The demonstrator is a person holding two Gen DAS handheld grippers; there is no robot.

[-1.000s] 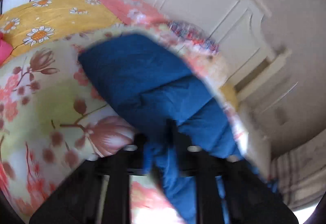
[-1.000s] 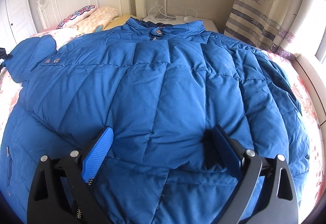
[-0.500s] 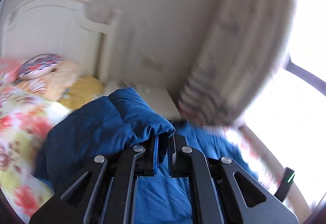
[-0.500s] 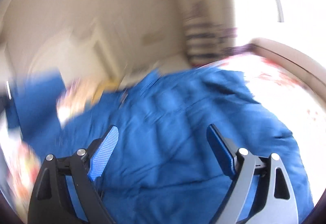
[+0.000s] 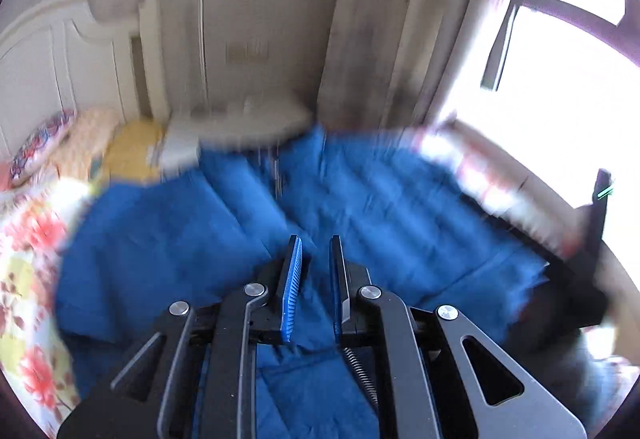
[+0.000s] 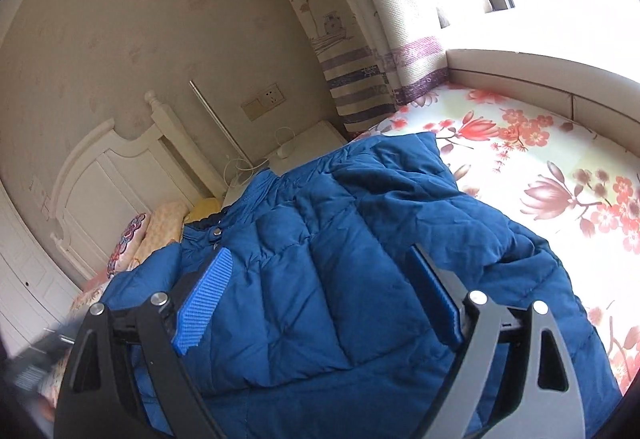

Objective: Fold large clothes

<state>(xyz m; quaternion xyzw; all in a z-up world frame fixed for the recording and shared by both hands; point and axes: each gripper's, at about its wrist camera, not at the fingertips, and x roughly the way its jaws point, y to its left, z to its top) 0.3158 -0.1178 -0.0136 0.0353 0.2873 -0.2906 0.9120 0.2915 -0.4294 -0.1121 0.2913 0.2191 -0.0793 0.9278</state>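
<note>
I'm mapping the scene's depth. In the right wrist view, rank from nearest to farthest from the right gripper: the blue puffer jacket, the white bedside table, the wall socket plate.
1. Blue puffer jacket: directly beneath the open right gripper.
2. White bedside table: beyond the jacket's collar, beside the headboard.
3. Wall socket plate: on the wall above that table, farthest.

One blue quilted jacket (image 6: 320, 279) lies spread on one bed, on one floral sheet (image 6: 560, 167). Two grippers show: the left gripper (image 5: 314, 271), its two blue-padded fingers a narrow gap apart with nothing between them, and the right gripper (image 6: 320, 303), its two fingers spread wide above the jacket. Two pillows (image 6: 160, 227) sit at the head edge of the bed, below one white headboard (image 6: 108, 175). One wall socket plate (image 6: 264, 103), one patterned curtain (image 6: 360, 71) and one bedside table (image 6: 308, 143) stand beyond.
</note>
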